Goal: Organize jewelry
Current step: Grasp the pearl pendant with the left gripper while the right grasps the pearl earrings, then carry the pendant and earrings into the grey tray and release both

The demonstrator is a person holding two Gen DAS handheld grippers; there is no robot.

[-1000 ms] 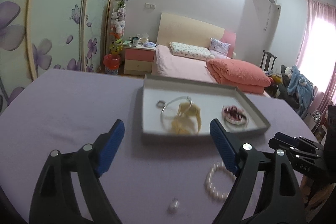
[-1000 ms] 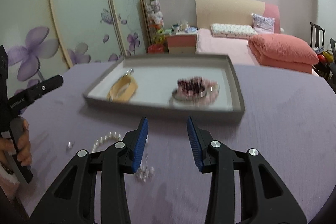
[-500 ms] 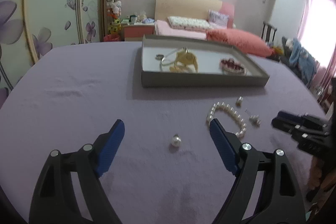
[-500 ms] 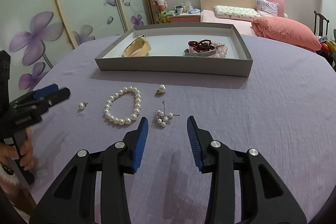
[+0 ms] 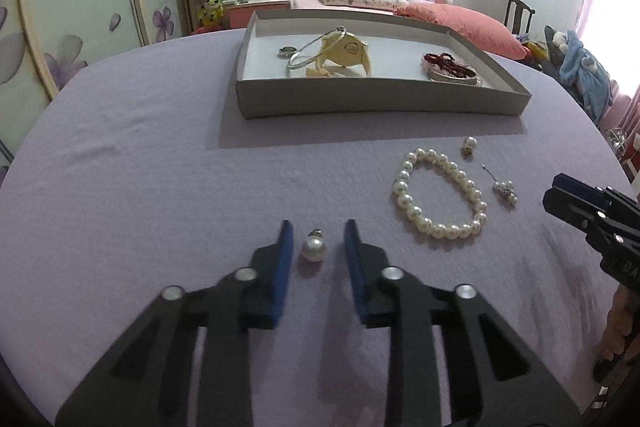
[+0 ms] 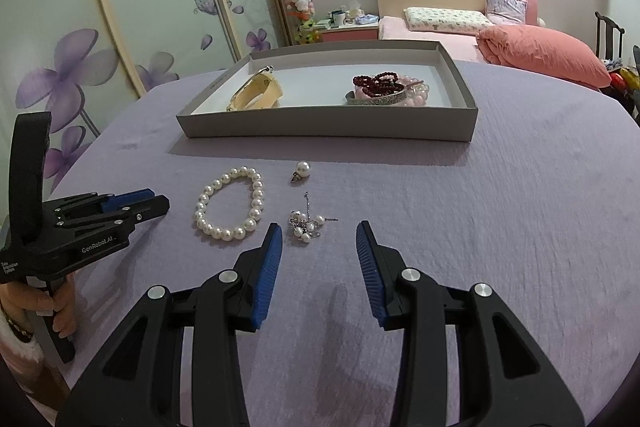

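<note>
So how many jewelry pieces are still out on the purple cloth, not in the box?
4: a pearl earring between the left gripper's fingers, the pearl bracelet, another pearl earring near the box, and a pearl brooch.

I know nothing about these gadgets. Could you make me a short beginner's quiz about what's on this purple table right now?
1. True or false: the pearl bracelet lies inside the grey tray.
2. Which gripper has a single pearl earring between its fingers: A) left gripper, B) right gripper?
3. Fill in: the beads in the tray, on the silver bangle, are dark ____.

Key: 1 false; 2 A; 3 red.
</note>
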